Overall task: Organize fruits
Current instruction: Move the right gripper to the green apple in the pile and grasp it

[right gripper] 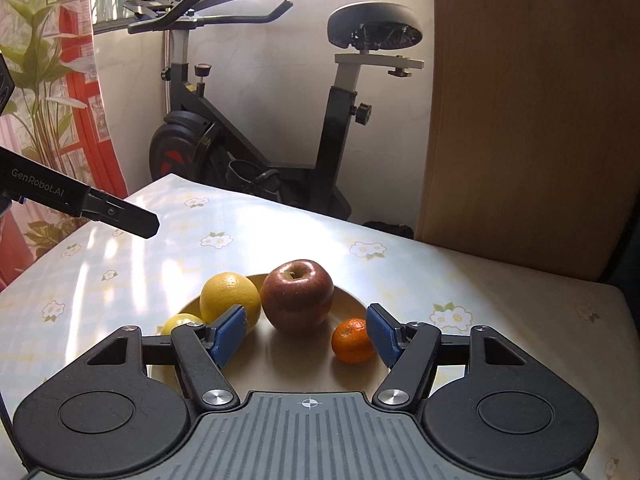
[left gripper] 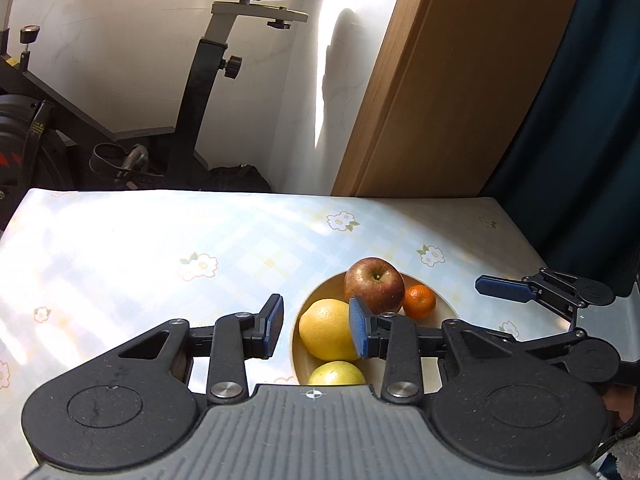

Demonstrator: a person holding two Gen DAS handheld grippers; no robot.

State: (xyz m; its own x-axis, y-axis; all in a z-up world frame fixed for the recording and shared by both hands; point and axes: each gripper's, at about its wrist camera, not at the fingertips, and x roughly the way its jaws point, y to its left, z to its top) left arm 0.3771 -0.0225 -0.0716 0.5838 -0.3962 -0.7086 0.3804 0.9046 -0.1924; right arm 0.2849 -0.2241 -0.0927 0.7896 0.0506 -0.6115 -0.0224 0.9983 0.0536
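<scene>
Four fruits are held in a bowl (right gripper: 352, 300): red apple (right gripper: 298, 296) central, tangerine (right gripper: 352, 340) at four o'clock. Both grippers, left gripper (left gripper: 316, 326) and right gripper (right gripper: 306, 334), are seen parted and empty.

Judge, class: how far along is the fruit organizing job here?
Done, apparently: apple, tangerine, large yellow citrus and a smaller yellow fruit all sit in the bowl. In hand: nothing; left gripper and right gripper are empty. Left: no loose fruit shows on the table.
</scene>
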